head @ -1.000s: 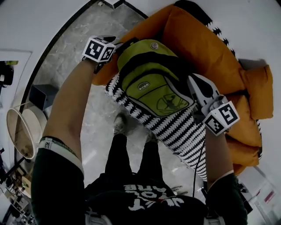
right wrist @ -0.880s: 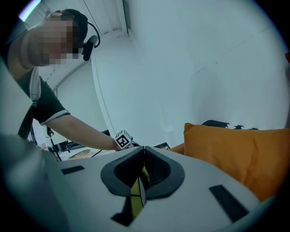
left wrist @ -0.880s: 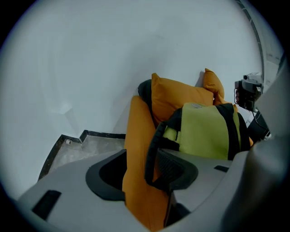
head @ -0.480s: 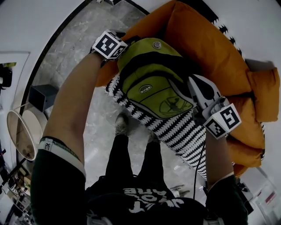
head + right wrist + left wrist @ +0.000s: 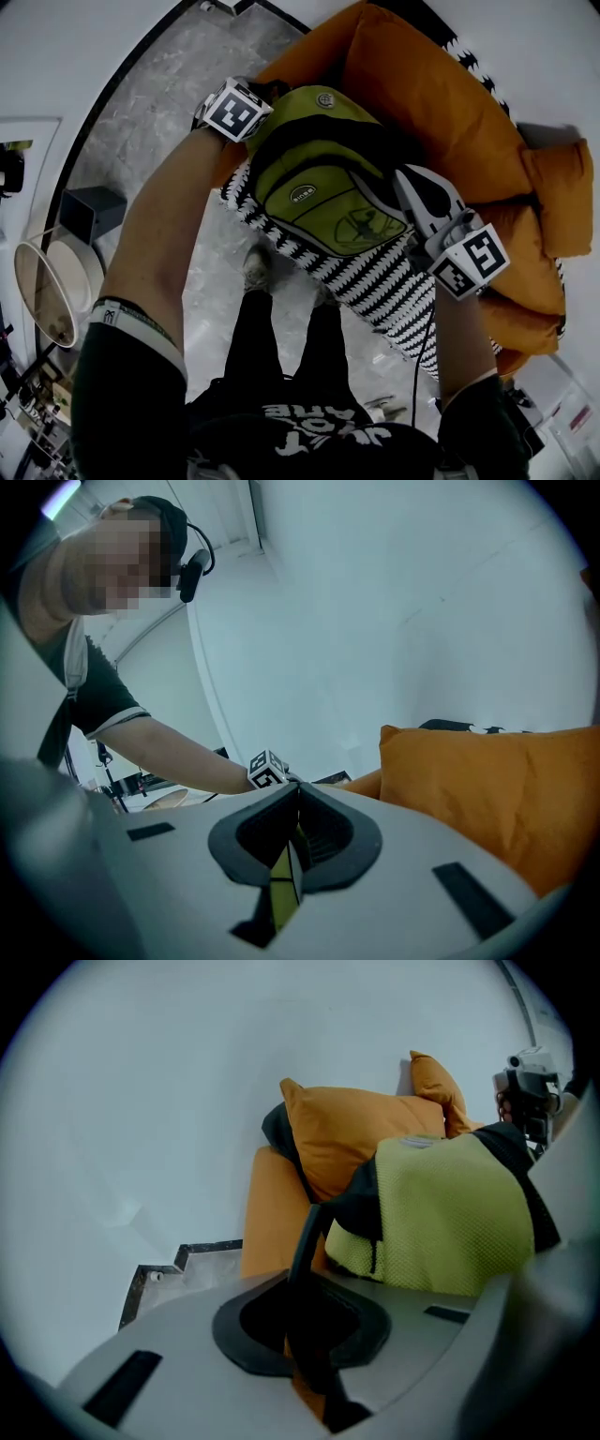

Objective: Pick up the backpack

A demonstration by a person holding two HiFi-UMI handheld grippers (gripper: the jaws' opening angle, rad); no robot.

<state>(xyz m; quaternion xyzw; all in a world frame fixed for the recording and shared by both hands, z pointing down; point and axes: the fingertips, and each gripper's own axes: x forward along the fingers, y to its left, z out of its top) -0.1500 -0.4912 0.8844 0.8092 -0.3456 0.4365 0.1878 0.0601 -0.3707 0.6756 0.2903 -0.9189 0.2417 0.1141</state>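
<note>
A yellow-green and black backpack (image 5: 319,178) lies on a striped blanket over an orange sofa. My left gripper (image 5: 262,96) is at the pack's top left corner. In the left gripper view, its jaws (image 5: 305,1283) are closing with a black strap (image 5: 307,1227) of the backpack (image 5: 450,1213) running between the pads, which touch it. My right gripper (image 5: 403,180) is at the pack's right side. In the right gripper view it (image 5: 295,841) is shut on a fold of yellow-green and black backpack fabric (image 5: 279,892).
Orange sofa cushions (image 5: 422,103) rise behind the pack, and a black and white striped blanket (image 5: 375,272) hangs over the seat edge. The person's legs and shoe (image 5: 255,267) stand on the marble floor. A round table (image 5: 47,281) and a dark box (image 5: 94,211) are at the left.
The left gripper moved in from the left to the pack's top corner and came down, and its jaws closed around the strap. The right gripper has kept its grip and place.
</note>
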